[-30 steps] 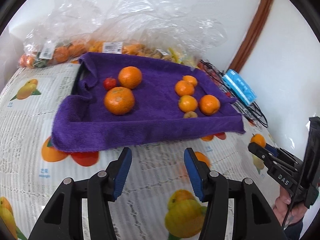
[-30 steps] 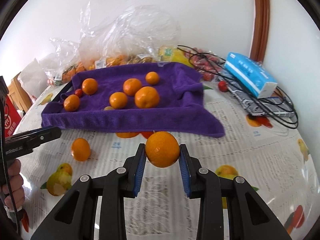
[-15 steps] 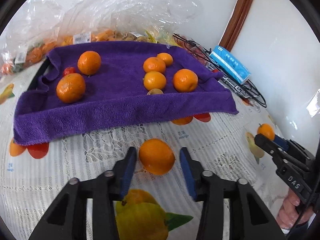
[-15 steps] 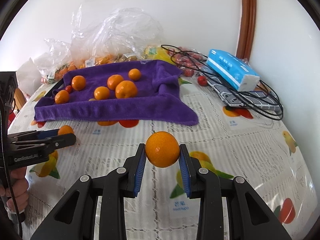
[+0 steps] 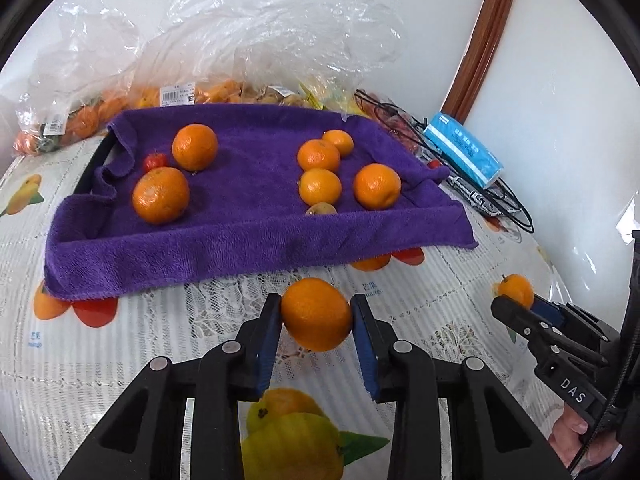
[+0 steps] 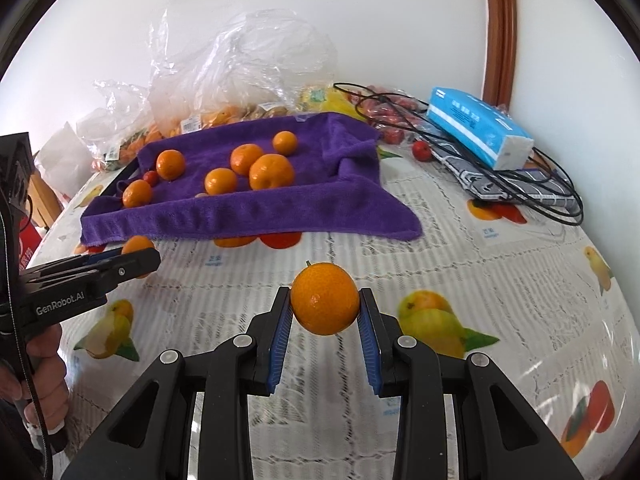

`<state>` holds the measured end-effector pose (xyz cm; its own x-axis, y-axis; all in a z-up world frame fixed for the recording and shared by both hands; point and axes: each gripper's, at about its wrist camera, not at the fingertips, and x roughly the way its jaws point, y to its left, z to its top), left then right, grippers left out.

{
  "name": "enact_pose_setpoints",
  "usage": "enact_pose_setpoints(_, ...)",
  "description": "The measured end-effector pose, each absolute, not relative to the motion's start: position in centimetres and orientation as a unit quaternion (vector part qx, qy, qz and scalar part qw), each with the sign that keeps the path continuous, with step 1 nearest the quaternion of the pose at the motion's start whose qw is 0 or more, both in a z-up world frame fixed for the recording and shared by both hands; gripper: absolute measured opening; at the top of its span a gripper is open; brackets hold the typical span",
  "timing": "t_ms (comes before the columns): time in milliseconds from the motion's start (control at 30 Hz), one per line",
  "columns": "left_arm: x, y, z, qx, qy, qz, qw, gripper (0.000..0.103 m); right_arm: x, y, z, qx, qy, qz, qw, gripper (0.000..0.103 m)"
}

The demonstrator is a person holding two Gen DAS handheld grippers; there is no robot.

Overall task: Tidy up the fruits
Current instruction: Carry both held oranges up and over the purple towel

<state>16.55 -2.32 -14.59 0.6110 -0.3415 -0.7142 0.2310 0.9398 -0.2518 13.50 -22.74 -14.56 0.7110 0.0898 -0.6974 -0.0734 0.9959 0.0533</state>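
Observation:
A purple towel [image 5: 240,248] lies over a tray and bears several oranges, a big one [image 5: 161,195] at the left and one [image 5: 377,185] at the right among them. A small red fruit [image 5: 155,161] sits beside the left pair. In front of the towel, my left gripper [image 5: 317,312] is shut on an orange [image 5: 316,332], its blue pads [image 5: 267,344] pressing both sides. My right gripper [image 6: 325,300] is shut on another orange [image 6: 325,280] over the tablecloth. Each gripper shows in the other's view: left gripper [image 6: 140,258], right gripper [image 5: 520,308].
Clear plastic bags [image 5: 224,52] of fruit pile up behind the towel. A blue tissue pack [image 6: 478,126], black cables [image 6: 532,188] and a red fruit [image 6: 422,150] lie at the right. The fruit-print tablecloth [image 6: 460,248] covers the round table, and a hand [image 6: 36,364] grips the left tool.
My left gripper moved to the orange on the cloth before the towel and shut on it. My right gripper kept its orange; its view drew slightly back from the towel.

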Motion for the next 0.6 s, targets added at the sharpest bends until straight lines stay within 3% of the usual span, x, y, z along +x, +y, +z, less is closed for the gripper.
enact_pose_setpoints(600,19.4,2.7,-9.0,-0.072,0.355,-0.091,0.928,0.033,18.9,-19.7,-8.9,0.020,0.326,0.061,0.943,0.033)
